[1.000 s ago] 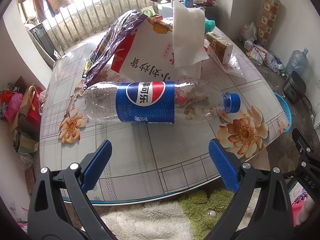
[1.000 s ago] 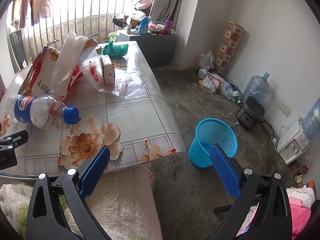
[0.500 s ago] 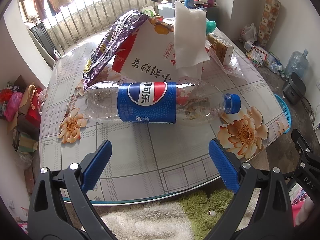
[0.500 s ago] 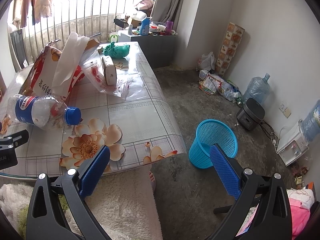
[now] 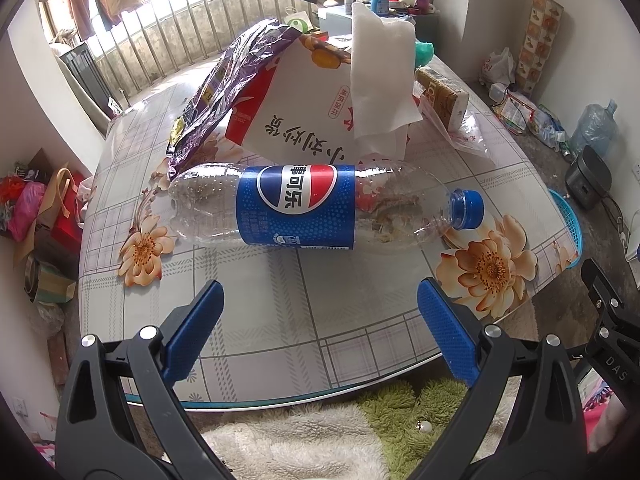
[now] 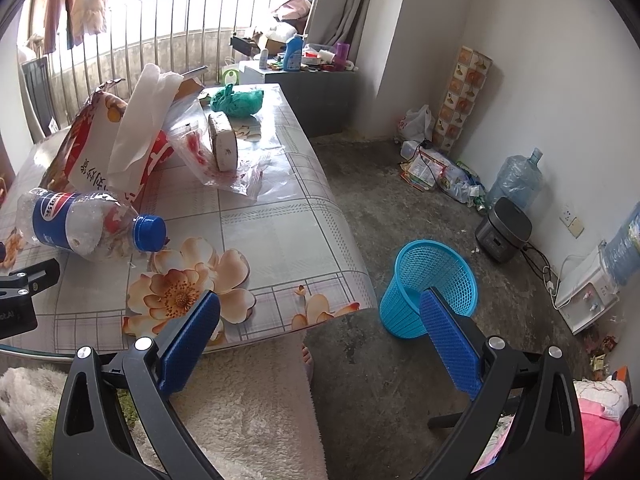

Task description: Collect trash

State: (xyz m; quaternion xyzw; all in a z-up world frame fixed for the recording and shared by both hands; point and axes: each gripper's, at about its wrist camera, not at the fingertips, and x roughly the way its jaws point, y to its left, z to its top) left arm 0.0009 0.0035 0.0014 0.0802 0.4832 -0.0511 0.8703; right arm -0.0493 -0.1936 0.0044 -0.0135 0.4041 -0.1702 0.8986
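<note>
On the table (image 5: 280, 304), bottle (image 5: 296, 210) lies on its side, long axis left-right, blue cap pointing right; clear, blue label. Left gripper (image 5: 320, 312) and right gripper (image 6: 320, 320) wide open, empty.

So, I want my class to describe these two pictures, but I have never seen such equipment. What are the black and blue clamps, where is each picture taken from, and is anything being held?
No robot here: a person holds a two-finger clamp in each hand, each with a camera looking forward along its fingers. One picture is from the left gripper, the other from the right gripper. Both are open and hold nothing. On the table lie an empty cola bottle on its side, a red and white bag, a purple wrapper and white tissue. A blue basket stands on the floor beside the table.
</note>
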